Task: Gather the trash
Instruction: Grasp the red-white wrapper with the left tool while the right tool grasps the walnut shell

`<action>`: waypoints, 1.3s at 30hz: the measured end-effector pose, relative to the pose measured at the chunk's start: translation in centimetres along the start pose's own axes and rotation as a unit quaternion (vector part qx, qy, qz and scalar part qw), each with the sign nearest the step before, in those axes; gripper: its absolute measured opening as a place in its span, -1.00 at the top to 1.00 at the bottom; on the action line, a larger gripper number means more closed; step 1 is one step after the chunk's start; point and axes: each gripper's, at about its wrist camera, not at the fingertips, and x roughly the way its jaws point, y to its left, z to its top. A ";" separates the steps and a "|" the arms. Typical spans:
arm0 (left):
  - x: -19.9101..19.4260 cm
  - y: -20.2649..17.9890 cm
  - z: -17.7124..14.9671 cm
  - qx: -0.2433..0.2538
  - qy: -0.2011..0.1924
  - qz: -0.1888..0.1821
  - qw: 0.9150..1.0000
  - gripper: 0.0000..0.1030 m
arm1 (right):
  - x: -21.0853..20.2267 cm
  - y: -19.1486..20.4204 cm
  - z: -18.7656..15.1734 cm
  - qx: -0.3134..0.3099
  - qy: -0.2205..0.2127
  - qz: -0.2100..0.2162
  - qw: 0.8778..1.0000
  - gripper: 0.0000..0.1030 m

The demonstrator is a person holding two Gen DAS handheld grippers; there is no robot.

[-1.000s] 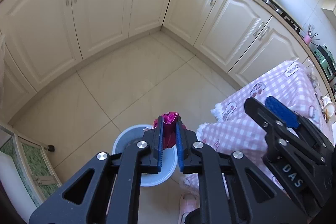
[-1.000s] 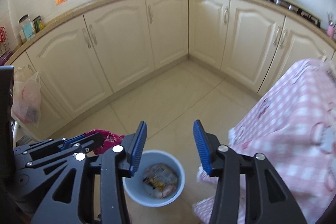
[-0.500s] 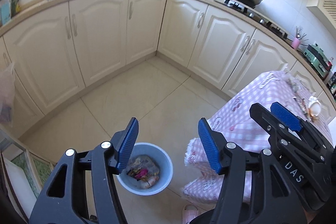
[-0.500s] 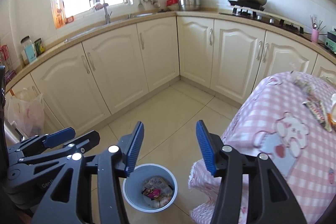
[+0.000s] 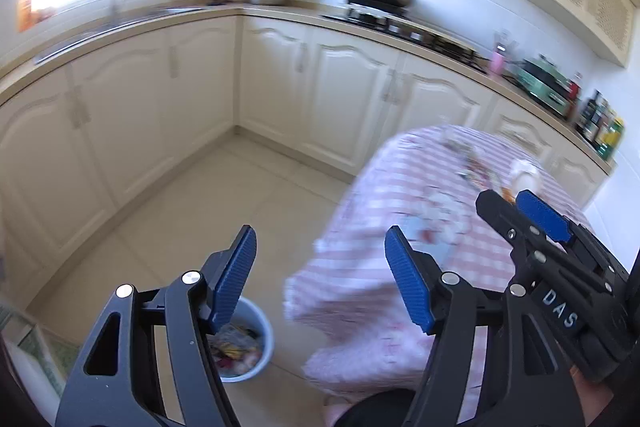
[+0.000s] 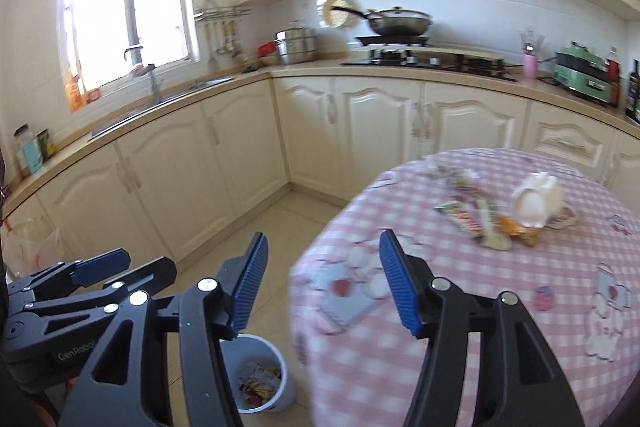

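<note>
Both tongs are held up in the air, side by side, pointing toward the table with the pink checked cloth. The left tongs are wide open and hold nothing. The right tongs are wide open too, and touch nothing.

A second ago the left tongs pinched a pink wrapper over the bin. Now that wrapper is gone from them, and both tongs have lifted and turned toward the table.

The bin stands on the floor by the table's near edge, with trash inside. More wrappers lie near the table's far edge, just beside a white jug.
</note>
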 end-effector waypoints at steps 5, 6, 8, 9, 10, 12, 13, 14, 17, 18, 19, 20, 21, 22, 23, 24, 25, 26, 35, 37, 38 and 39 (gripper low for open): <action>2.2 -6.2 0.4 0.041 0.018 -0.044 0.998 -0.24 | -1.7 -8.0 -0.1 0.047 -0.008 -0.055 0.997 -0.14; 2.5 -7.3 0.4 0.048 0.019 -0.049 0.997 -0.25 | -1.8 -9.4 -0.3 0.054 -0.008 -0.066 0.996 -0.14; 3.3 -9.8 0.4 0.064 0.025 -0.062 0.996 -0.25 | -1.9 -12.1 -0.6 0.069 -0.005 -0.083 0.994 -0.14; 3.9 -11.1 0.6 0.072 0.028 -0.070 0.995 -0.24 | -1.9 -13.7 -0.7 0.078 -0.001 -0.094 0.993 -0.14; 4.5 -12.3 0.7 0.080 0.031 -0.075 0.993 -0.25 | -1.8 -14.8 -1.0 0.084 0.005 -0.102 0.991 -0.16; 5.5 -13.9 0.8 0.090 0.036 -0.081 0.992 -0.24 | -0.9 -17.3 -1.3 0.095 0.026 -0.115 0.989 -0.16; 6.0 -14.6 0.9 0.093 0.039 -0.084 0.991 -0.24 | -0.2 -18.6 -1.4 0.102 0.039 -0.117 0.987 -0.16; 6.6 -15.5 1.1 0.095 0.042 -0.086 0.991 -0.24 | 0.4 -19.5 -1.5 0.105 0.051 -0.119 0.986 -0.16; 8.6 -16.6 1.4 0.100 0.051 -0.085 0.990 -0.24 | 2.7 -21.0 -1.4 0.103 0.081 -0.117 0.984 -0.16; 9.1 -16.8 1.5 0.099 0.054 -0.084 0.990 -0.24 | 3.9 -21.5 -1.3 0.102 0.096 -0.109 0.984 -0.16; 9.7 -16.9 1.8 0.097 0.057 -0.083 0.990 -0.24 | 4.5 -21.4 -1.3 0.102 0.102 -0.104 0.984 -0.16; 10.3 -16.9 2.0 0.096 0.060 -0.081 0.990 -0.24 | 5.1 -21.7 -1.2 0.100 0.110 -0.099 0.984 -0.16; 11.1 -16.9 2.2 0.095 0.065 -0.080 0.990 -0.24 | 6.0 -21.7 -1.1 0.096 0.119 -0.095 0.984 -0.16; 11.5 -17.2 2.3 0.094 0.067 -0.078 0.990 -0.24 | 6.8 -21.8 -1.0 0.092 0.125 -0.094 0.983 -0.16; 12.0 -17.3 2.5 0.093 0.068 -0.075 0.990 -0.24 | 7.6 -21.8 -0.8 0.087 0.132 -0.090 0.983 -0.16; 12.5 -17.3 2.7 0.094 0.071 -0.072 0.990 -0.24 | 8.1 -21.8 -0.6 0.085 0.136 -0.086 0.983 -0.16; 13.2 -17.5 2.9 0.095 0.073 -0.070 0.990 -0.24 | 8.7 -21.8 -0.5 0.082 0.138 -0.083 0.983 -0.15; 13.6 -17.5 3.0 0.095 0.075 -0.069 0.990 -0.24 | 9.1 -21.9 -0.3 0.078 0.140 -0.083 0.983 -0.13; 17.3 -18.2 4.0 0.077 0.098 -0.081 0.989 -0.22 | 9.4 -22.9 -0.2 0.087 0.141 -0.075 0.983 0.49; 17.9 -18.7 4.0 0.075 0.107 -0.091 0.987 -0.07 | 9.2 -22.9 -0.1 0.087 0.135 -0.075 0.984 0.49; 18.2 -19.0 3.9 0.076 0.111 -0.093 0.986 0.03 | 9.2 -23.0 -0.1 0.087 0.134 -0.075 0.984 0.49; 18.7 -19.4 3.8 0.079 0.118 -0.092 0.986 0.08 | 9.2 -23.0 -0.1 0.088 0.134 -0.075 0.984 0.49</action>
